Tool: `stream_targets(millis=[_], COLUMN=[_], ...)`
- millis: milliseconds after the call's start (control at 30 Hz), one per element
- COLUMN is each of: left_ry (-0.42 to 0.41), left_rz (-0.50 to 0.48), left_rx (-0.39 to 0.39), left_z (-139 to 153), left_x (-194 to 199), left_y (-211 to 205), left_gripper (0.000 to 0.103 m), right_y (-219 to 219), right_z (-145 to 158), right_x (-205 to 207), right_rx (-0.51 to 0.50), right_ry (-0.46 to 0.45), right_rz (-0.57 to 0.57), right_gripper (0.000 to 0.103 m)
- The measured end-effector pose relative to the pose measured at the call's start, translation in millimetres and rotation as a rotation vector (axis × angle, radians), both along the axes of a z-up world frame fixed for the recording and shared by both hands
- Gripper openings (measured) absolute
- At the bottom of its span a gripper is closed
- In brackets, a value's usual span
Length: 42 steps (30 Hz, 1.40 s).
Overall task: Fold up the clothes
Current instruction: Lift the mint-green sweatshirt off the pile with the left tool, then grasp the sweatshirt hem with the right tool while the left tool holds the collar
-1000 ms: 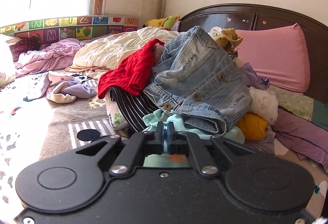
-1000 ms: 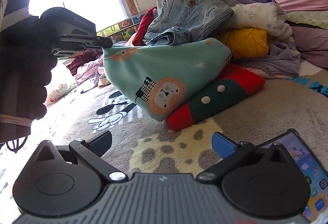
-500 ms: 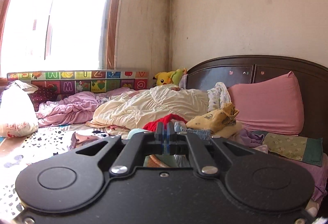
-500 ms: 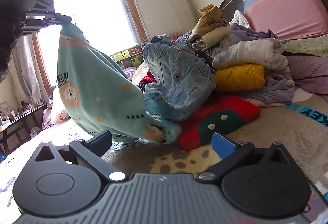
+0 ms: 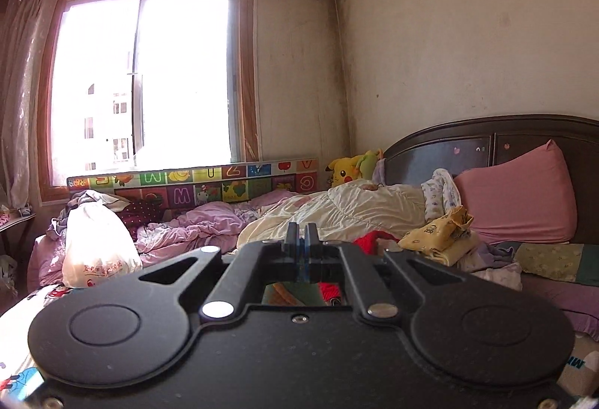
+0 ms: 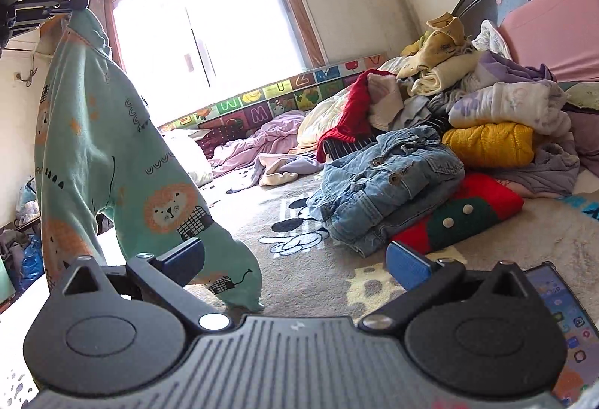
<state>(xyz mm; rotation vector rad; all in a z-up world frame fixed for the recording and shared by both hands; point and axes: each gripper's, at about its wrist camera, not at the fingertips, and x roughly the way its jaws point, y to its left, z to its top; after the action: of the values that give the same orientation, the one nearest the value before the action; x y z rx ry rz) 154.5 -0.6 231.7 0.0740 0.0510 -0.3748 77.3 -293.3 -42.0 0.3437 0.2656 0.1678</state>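
Nearby, denim jacket (image 6: 389,180) tops red sweater (image 6: 483,210); phone (image 6: 561,311) beside.

black left gripper (image 5: 301,240) and ribbed right gripper (image 6: 295,259), blue pads (image 6: 408,265), apparently silver screws.

I see the bed (image 6: 318,278) under a grey cartoon blanket, with a denim jacket (image 6: 389,180) and a red-and-green knit (image 6: 464,218) on it mid-bed, a heap of clothes (image 6: 498,117) toward the headboard (image 5: 468,150), a tablet (image 6: 561,311) at the near edge, and a cream quilt (image 5: 355,210) along the window side.
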Motion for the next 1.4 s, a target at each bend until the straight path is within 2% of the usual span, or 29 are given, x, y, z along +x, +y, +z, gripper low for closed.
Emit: stream_targets(millis=[100, 200, 400, 500, 567, 600, 633, 733, 833, 1000, 1067, 1133, 1200, 1233, 1300, 1400], left_ry=[0.012, 0.074, 0.333, 0.487, 0.53, 0.536, 0.544, 0.553, 0.551, 0.595, 0.611, 0.625, 0.657, 0.665, 0.671, 0.674], left_rz=[-0.044, -0.067, -0.055, -0.098, -0.095, -0.073, -0.054, -0.007, 0.069, 0.166, 0.195, 0.21, 0.19, 0.17, 0.129, 0.099], left_rx=[0.007, 0.032, 0.026, 0.038, 0.048, 0.032, -0.012, -0.14, -0.234, -0.378, -0.417, -0.402, -0.412, -0.418, -0.428, -0.473], left_z=[-7, -36, -134, -180, -197, -200, -201, -197, -194, -206, -218, -227, -241, -246, -253, -255], left_x=[-21, -48, -91, -111, -124, -129, -133, -144, -146, -141, -139, -137, -136, -136, -135, -129], left_y=[13, 25, 57, 64, 66, 70, 78, 105, 132, 175, 190, 194, 199, 199, 199, 201], left_gripper=[0.0, 0.0, 0.0, 0.003, 0.021, 0.045, 0.059, 0.059, 0.059, 0.059, 0.058, 0.057, 0.055, 0.055, 0.055, 0.055], right_y=[10, 22, 33, 35, 41, 45, 51, 65, 74, 102, 113, 125, 138, 143, 150, 158], right_z=[15, 31, 44, 44, 43, 41, 39, 34, 32, 38, 41, 43, 44, 43, 41, 35], right_x=[-2, -8, -13, -8, -3, 1, 5, 10, 16, 26, 34, 40, 46, 51, 61, 76], right_rx=[0.017, -0.002, -0.085, -0.132, -0.187, -0.225, -0.268, -0.366, -0.392, -0.441, -0.45, -0.471, -0.505, -0.505, -0.495, -0.463], right_ry=[0.003, -0.001, 0.033, 0.052, 0.061, 0.069, 0.081, 0.088, 0.116, 0.139, 0.135, 0.133, 0.143, 0.158, 0.193, 0.25], right_rz=[0.097, 0.211, 0.302, 0.33, 0.357, 0.375, 0.4, 0.477, 0.543, 0.646, 0.696, 0.744, 0.784, 0.8, 0.827, 0.847], right_gripper=[0.103, 0.103, 0.103, 0.103, 0.103, 0.103, 0.103, 0.102, 0.099, 0.094, 0.091, 0.082, 0.076, 0.069, 0.062, 0.062])
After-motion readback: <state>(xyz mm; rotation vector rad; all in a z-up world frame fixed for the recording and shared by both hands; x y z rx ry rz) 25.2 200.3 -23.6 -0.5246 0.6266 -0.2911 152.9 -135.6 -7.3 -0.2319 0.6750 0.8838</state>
